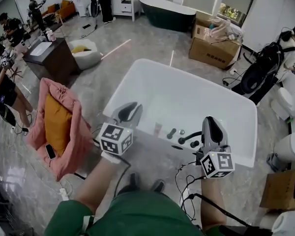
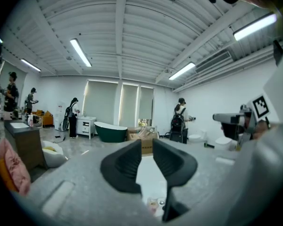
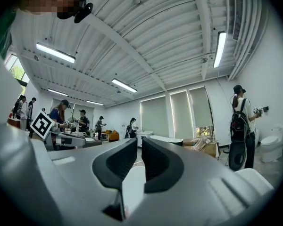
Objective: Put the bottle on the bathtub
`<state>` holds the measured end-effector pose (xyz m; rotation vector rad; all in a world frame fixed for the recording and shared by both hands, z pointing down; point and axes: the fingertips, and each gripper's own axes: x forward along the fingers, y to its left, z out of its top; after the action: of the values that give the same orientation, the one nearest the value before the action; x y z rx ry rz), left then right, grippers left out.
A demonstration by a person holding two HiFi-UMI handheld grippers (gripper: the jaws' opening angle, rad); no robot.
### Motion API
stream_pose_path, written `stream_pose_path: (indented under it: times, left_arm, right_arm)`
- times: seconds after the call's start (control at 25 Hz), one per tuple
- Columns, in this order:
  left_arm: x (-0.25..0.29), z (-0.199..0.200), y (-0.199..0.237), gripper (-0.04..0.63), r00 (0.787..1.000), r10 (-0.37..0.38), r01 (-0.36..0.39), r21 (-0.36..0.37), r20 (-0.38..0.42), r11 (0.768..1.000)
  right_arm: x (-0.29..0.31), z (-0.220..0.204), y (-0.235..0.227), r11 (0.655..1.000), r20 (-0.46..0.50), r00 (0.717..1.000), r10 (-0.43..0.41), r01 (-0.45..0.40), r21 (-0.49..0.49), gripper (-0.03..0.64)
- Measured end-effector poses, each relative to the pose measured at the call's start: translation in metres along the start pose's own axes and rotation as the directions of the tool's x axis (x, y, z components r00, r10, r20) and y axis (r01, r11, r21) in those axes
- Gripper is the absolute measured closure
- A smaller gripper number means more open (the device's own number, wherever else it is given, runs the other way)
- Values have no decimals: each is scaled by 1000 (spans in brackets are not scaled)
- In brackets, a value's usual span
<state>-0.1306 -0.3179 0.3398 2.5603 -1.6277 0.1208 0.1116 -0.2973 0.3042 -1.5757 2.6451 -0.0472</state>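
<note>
A small pinkish bottle [image 1: 158,128] stands on the near rim of the white bathtub [image 1: 137,77], beside the black tap knobs [image 1: 171,133]. My left gripper [image 1: 132,107] hovers over that rim just left of the bottle, jaws shut with nothing between them. In the left gripper view the bottle [image 2: 153,205] shows low, under the shut left gripper [image 2: 147,142]. My right gripper [image 1: 210,122] hangs over the rim right of the black faucet [image 1: 189,139], and its jaws are shut and empty. The right gripper [image 3: 139,142] looks level across the room.
A pink-draped chair with an orange cushion [image 1: 59,127] stands left of the tub. Cables [image 1: 184,181] lie on the floor by my feet. Farther off are a dark green tub [image 1: 167,13], cardboard boxes [image 1: 214,50], a dark cabinet [image 1: 51,58], toilets [image 1: 287,102] and several people.
</note>
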Motion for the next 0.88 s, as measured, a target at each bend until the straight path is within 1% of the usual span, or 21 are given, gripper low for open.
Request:
stream_pose_path:
  times: [0.36, 0.88]
  left_arm:
    - [11, -1, 5, 525, 1000, -17, 17, 5, -11, 1000]
    - [21, -8, 8, 524, 1000, -17, 17, 6, -22, 1000]
  right_arm:
    - [8, 0, -3, 1000, 0, 1000, -17, 17, 0, 586]
    - [17, -6, -9, 1000, -3, 1000, -12, 12, 6, 586]
